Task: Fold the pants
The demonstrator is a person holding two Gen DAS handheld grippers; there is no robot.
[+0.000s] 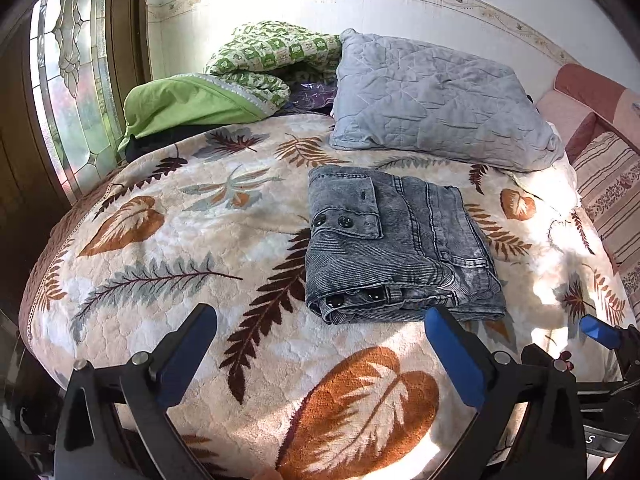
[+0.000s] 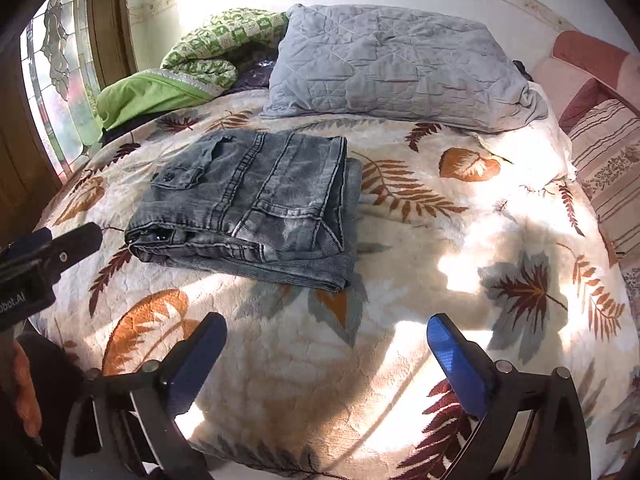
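Grey denim pants [image 1: 396, 244] lie folded into a thick rectangle on the leaf-patterned blanket [image 1: 200, 240], pocket flap and snap buttons facing up. My left gripper [image 1: 320, 316] hovers open just short of the bundle's near edge, nothing between its blue pads. In the right wrist view the same folded pants [image 2: 256, 204] rest left of centre. My right gripper [image 2: 326, 326] is open above bare blanket [image 2: 400, 280], nearer than the pants and to their right, holding nothing. One finger of the left gripper [image 2: 60, 240] shows at that view's left edge.
A grey quilted pillow [image 1: 436, 100] leans at the head of the bed behind the pants. Green bedding [image 1: 224, 80] is piled at the back left beside a stained-glass window [image 1: 72, 80]. A pink striped cushion [image 1: 608, 184] lines the right side.
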